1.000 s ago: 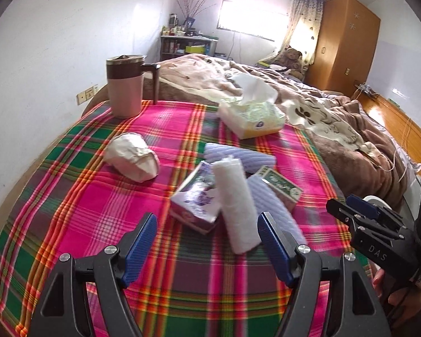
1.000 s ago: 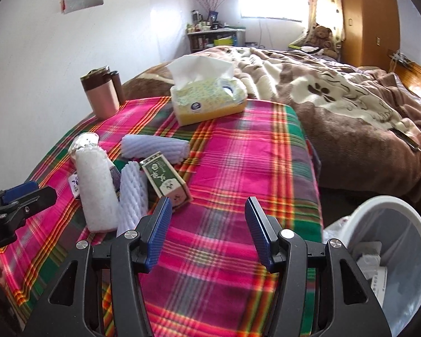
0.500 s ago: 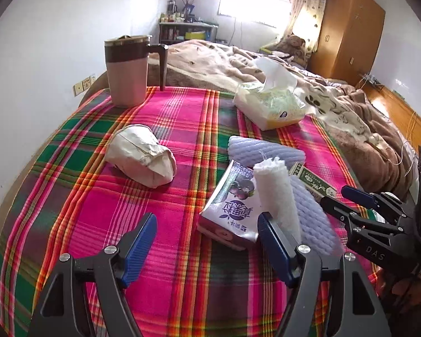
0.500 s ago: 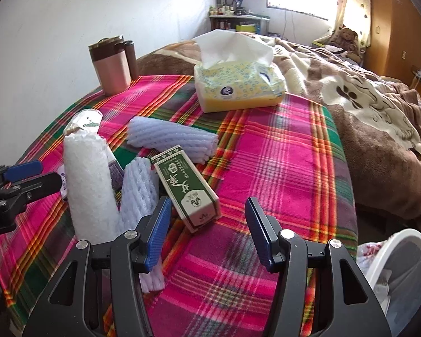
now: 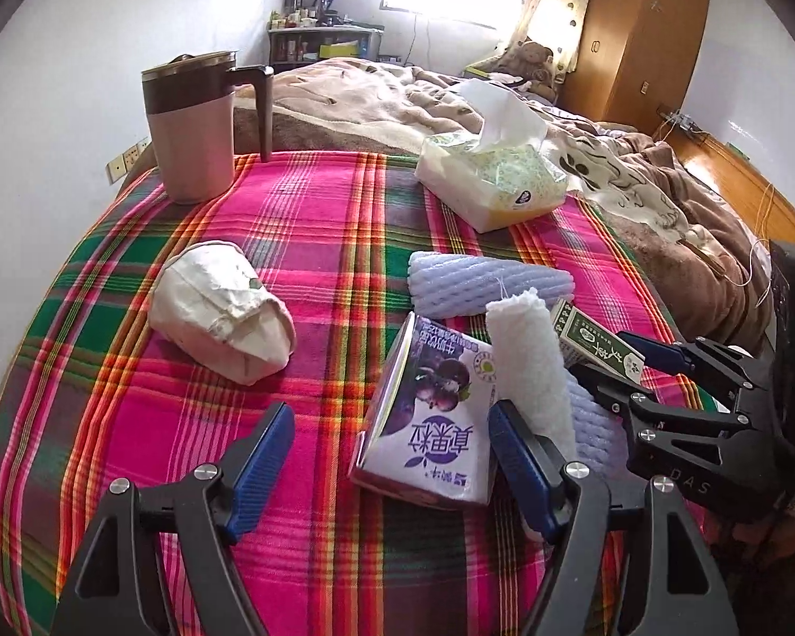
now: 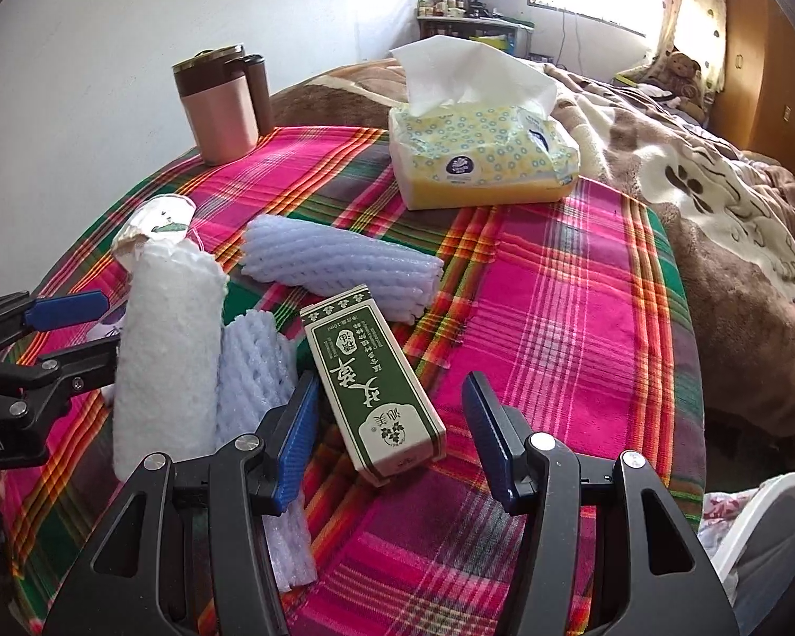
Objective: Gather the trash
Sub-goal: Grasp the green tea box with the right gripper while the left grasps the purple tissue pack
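While its jaws are opening, the left hand-held gripper [image 5: 389,469] hovers over the plaid tabletop [image 5: 312,222] with a purple carton [image 5: 429,424] lying between its fingers, untouched. Beside it lie white [image 6: 167,350] and blue foam sleeves [image 6: 339,265]. Farther right, the right hand-held gripper [image 6: 389,434] stands apart around a green box [image 6: 373,387].
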`<state>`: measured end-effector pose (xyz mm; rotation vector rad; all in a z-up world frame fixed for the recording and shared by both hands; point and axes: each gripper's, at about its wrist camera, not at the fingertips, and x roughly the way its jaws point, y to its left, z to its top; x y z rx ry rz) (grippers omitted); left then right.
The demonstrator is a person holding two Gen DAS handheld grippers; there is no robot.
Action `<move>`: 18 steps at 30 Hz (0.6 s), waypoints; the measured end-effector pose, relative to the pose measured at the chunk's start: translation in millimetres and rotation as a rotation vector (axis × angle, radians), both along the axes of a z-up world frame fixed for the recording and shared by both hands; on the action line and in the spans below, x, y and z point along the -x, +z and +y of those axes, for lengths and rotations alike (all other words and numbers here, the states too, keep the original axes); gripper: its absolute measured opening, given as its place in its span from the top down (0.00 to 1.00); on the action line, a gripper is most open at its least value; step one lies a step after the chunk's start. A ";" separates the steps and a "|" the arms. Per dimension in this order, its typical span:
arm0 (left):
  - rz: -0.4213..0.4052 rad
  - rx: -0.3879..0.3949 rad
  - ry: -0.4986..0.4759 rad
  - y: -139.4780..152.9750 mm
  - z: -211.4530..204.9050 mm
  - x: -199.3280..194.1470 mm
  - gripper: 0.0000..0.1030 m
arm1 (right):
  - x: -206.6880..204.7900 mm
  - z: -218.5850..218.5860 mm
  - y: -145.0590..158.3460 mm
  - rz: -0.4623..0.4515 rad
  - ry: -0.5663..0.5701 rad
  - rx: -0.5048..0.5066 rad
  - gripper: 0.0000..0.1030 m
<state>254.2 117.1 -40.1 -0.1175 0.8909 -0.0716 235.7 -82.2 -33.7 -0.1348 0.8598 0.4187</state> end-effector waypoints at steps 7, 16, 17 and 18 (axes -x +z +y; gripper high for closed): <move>-0.010 -0.038 -0.022 -0.8 -9.1 -7.3 0.23 | -1.9 -4.7 -1.4 0.011 -0.026 -0.017 0.50; 0.060 -0.080 -0.021 -19.4 -14.0 -14.9 0.24 | 1.5 -10.1 -1.3 0.010 -0.061 -0.046 0.55; 0.063 -0.063 -0.021 -20.9 -12.7 -14.7 0.24 | 1.8 -11.1 -1.2 0.010 -0.066 -0.052 0.56; 0.063 -0.023 -0.024 -21.6 -10.4 -14.4 0.24 | 2.2 -12.1 -1.1 0.009 -0.070 -0.059 0.56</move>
